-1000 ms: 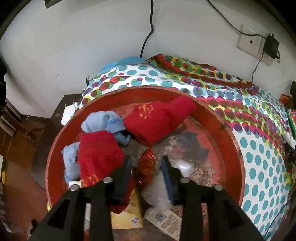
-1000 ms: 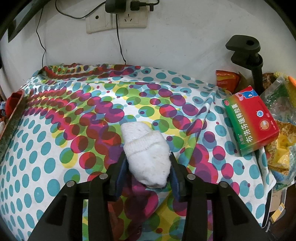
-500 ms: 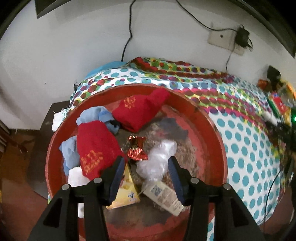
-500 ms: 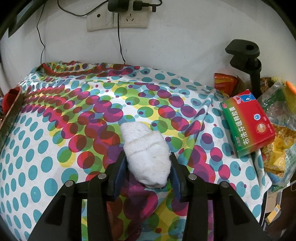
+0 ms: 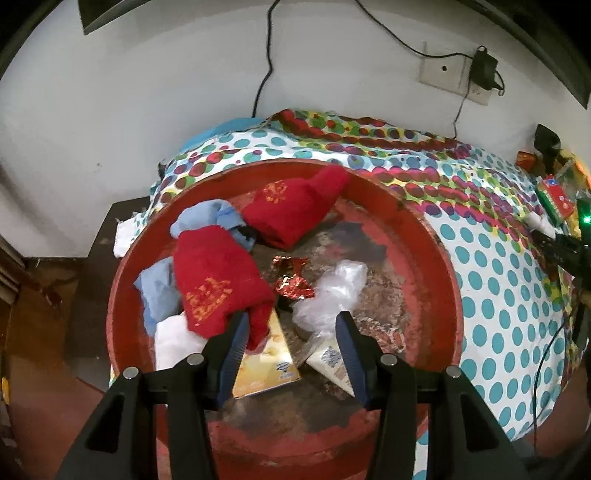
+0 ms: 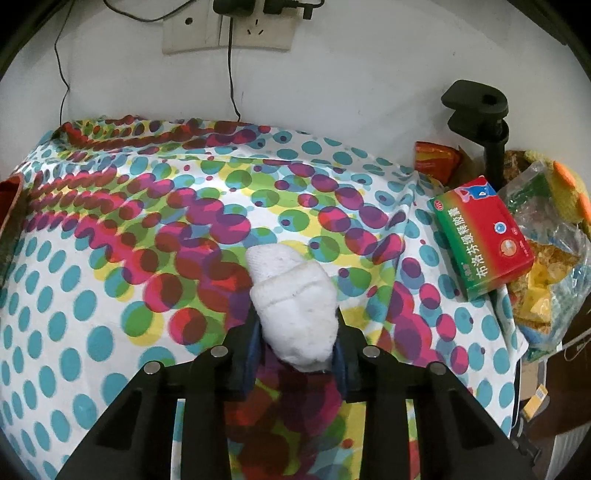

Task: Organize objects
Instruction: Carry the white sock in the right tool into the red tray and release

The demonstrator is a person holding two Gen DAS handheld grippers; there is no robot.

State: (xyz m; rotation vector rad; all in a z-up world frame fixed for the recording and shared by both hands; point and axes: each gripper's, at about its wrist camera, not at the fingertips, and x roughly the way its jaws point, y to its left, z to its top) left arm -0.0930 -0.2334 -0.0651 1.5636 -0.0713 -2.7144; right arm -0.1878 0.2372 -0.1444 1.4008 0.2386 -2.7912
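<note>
While the left claw [image 5: 290, 326] has just released the foil wrapper [image 5: 291, 278], now lying ahead of it in the red basin [image 5: 439, 258], the right claw [image 6: 295, 341] has clenched on the white sock [image 6: 293, 299], ready for transfer

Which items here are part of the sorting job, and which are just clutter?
Job: white sock in right gripper; red basin; red socks; foil wrapper; open left gripper.
Clutter: medicine box; wall socket; black clamp.
</note>
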